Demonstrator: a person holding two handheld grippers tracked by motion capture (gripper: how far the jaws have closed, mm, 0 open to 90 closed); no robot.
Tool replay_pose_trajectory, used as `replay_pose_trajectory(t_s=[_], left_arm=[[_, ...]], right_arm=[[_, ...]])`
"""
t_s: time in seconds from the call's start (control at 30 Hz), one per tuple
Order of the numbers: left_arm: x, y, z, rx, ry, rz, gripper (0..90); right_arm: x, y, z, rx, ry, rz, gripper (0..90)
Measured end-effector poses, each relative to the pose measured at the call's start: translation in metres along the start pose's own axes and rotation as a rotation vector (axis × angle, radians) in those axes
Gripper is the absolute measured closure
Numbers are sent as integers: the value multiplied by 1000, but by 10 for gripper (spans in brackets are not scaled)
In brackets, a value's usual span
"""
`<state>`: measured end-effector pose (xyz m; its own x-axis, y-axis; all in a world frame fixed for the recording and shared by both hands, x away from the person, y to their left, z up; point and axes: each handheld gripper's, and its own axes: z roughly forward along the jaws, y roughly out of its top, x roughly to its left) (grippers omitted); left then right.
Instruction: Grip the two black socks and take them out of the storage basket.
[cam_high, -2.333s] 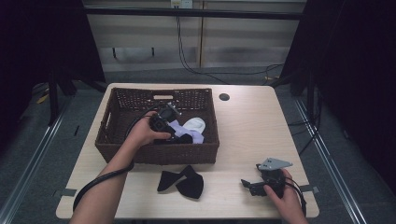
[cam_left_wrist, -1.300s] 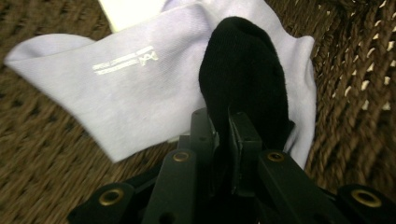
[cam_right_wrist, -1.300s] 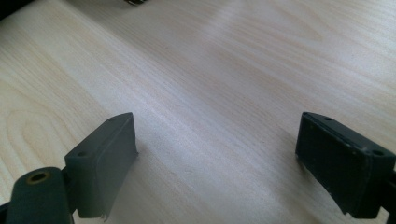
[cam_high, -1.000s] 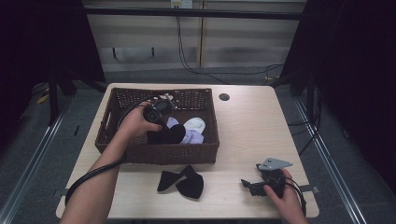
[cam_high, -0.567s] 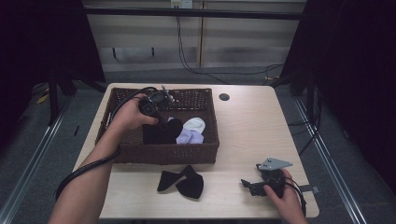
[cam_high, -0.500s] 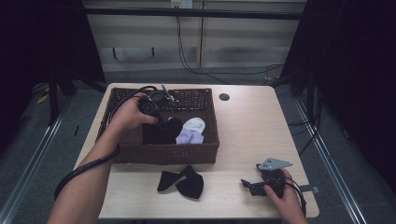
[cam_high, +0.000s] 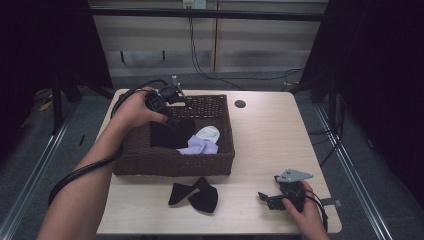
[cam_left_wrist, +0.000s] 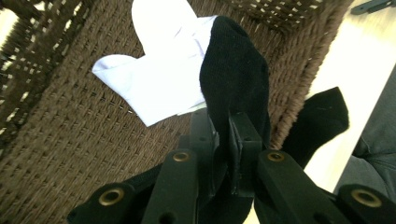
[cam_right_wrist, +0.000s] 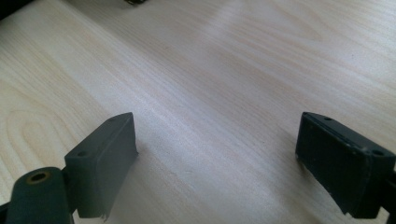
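High view: left gripper is up over the back-left part of the brown wicker basket, lifted higher and farther back than 2.3 s ago, when it was down low among the cloth in the basket's middle. A black sock hangs from it, its lower end inside the basket, beside a white sock and a lilac cloth. So the grasp looks done and the sock is coming out. Another black sock pair lies on the table just in front of the basket, likely where this one goes. Right gripper rests on the table, front-right of the basket, unchanged over all frames.

Left gripper view: jaws pressed together, pinching the black sock, which drapes away from them above the basket floor. White sock lies flat on the weave beside it. Beyond the basket wall, the black sock on the table.

Right gripper view: jaws spread wide, nothing between them, bare wood table underneath. Idle.
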<state>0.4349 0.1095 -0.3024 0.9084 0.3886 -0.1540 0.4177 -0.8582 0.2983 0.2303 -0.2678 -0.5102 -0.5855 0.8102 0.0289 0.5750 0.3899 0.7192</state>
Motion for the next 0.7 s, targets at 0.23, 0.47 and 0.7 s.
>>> replay_pose_trajectory(t_s=[0.23, 0.47, 0.7], left_arm=[[-7, 4, -23, -24, 1, 13, 819], [-19, 0, -36, -40, -4, 20, 819], [-37, -3, -38, -54, -31, 64, 819]], right_arm=[[0, 0, 0, -1, 0, -1, 119], [0, 0, 0, 0, 0, -1, 119], [0, 0, 0, 0, 0, 0, 119]])
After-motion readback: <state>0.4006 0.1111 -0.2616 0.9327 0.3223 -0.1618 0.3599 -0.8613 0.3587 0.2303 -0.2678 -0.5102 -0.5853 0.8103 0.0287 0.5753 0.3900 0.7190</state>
